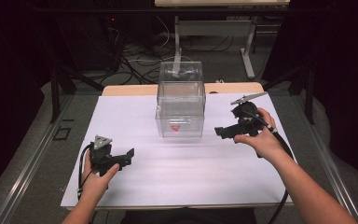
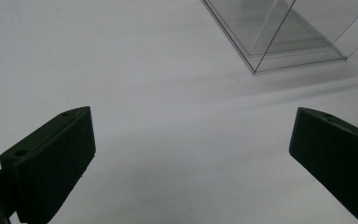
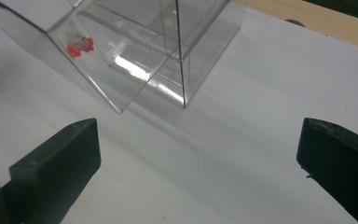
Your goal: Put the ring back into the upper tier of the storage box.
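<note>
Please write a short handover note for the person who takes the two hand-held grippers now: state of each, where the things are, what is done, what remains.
Left hand-held gripper: open, holds nothing, low over the white sheet, near-left of the box.
Right hand-held gripper: open, holds nothing, right of the box, jaws pointing toward it.
Clear plastic box: upright at the sheet's middle, far side; a small red item shows low inside its front.
Done: nothing visible; the box is untouched.
Left: probably close in on the box and grasp it.
</note>
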{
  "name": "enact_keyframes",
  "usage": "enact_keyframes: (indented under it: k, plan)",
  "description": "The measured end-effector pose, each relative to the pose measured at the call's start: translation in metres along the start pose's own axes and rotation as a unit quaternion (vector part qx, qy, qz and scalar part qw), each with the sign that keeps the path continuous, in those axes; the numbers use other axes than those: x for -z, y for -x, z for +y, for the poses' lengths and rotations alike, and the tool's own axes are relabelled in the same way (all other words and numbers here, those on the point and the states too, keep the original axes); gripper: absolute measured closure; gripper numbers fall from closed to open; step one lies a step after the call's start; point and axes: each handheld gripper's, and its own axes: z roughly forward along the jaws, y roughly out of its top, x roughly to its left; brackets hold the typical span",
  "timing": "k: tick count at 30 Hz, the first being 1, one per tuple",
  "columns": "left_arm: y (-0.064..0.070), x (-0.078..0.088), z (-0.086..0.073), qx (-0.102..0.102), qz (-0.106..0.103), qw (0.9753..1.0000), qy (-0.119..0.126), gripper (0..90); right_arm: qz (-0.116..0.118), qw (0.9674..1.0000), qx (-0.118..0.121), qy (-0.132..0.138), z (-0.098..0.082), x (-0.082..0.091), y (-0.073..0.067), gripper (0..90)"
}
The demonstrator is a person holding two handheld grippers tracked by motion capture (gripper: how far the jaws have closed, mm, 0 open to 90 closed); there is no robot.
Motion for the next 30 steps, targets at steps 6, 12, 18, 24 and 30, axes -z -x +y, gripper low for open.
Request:
enact_keyframes:
  k: [6,12,18,24,30]
  plan:
    - [0.0,0.0,0.0,0.0,-0.001,1.0,-0.001,0.5,-0.003,1.0,-0.002,-0.005,-0.021,-0.007,0.001,0.0]
    - [0.0,0.0,0.0,0.001,-0.001,1.0,-0.001,0.5,-0.005,0.9999,-0.005,-0.014,-0.043,-0.018,0.001,0.0]
    - [0.0,0.0,0.0,0.001,0.0,1.0,0.0,0.5,-0.005,0.9999,-0.011,-0.007,-0.061,-0.025,0.003,0.0]
    - [0.001,-0.001,0.0,0.001,0.0,1.0,0.004,0.5,-0.009,0.9996,-0.028,0.002,-0.078,-0.03,0.007,0.0]
    - [0.001,-0.001,-0.001,0.004,0.0,1.0,0.004,0.5,-0.024,0.9988,-0.041,0.013,-0.092,-0.031,0.012,0.0]
